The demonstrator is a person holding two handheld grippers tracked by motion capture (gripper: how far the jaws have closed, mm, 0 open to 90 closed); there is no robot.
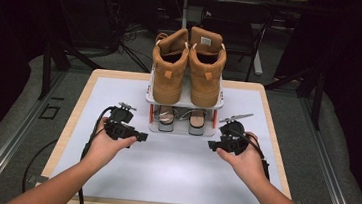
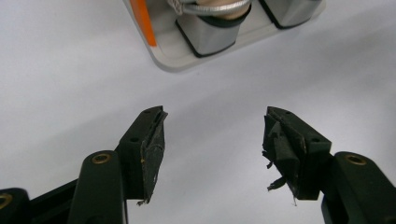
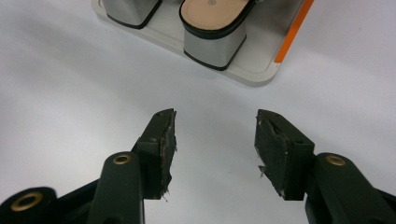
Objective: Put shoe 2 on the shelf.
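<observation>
Heads up: your left gripper (image 1: 138,137) is wide open and empty over the white mat (image 1: 173,166), the silver block-heel sandals (image 1: 181,118) sit on the rack's (image 1: 185,102) lower shelf, and your right gripper (image 1: 213,145) is open and empty too. Bump that light rack and the tan boots (image 1: 187,67) could topple.

Bare mat (image 1: 173,166) before jaws; shoe rack (image 1: 185,102) blocks ahead.
</observation>
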